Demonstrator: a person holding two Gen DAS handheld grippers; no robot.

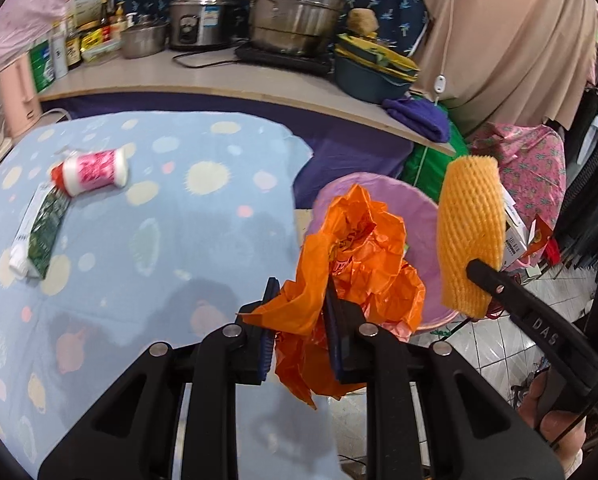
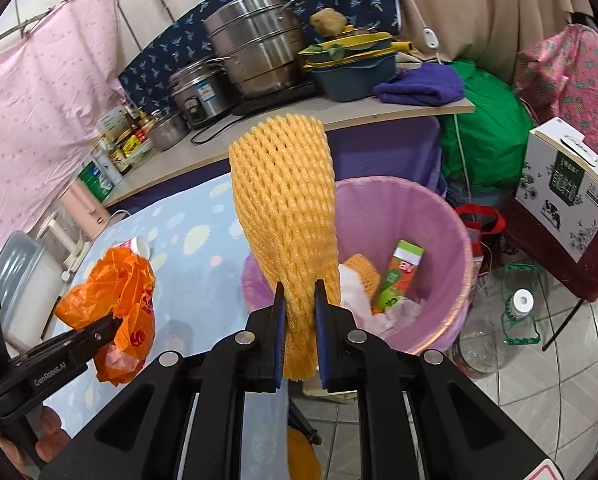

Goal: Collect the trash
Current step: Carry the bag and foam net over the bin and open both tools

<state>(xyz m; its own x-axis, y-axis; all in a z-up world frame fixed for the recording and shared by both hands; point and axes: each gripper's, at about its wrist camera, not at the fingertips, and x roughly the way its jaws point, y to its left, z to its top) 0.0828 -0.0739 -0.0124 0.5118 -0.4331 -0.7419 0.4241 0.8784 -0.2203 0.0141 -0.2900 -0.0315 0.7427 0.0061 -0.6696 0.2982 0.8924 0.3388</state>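
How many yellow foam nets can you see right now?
2. One foam net is pinched upright in the right tongs, beside the pink bin. A second, smaller one lies inside the bin among the trash. More may be buried underneath.

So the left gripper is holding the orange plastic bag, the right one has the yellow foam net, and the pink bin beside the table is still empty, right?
Not quite: the pink bin is not empty. The right wrist view shows a green and red carton, another piece of foam net and white wrappers inside it. The rest holds: the left gripper is shut on the orange plastic bag, and the right gripper on the yellow foam net.
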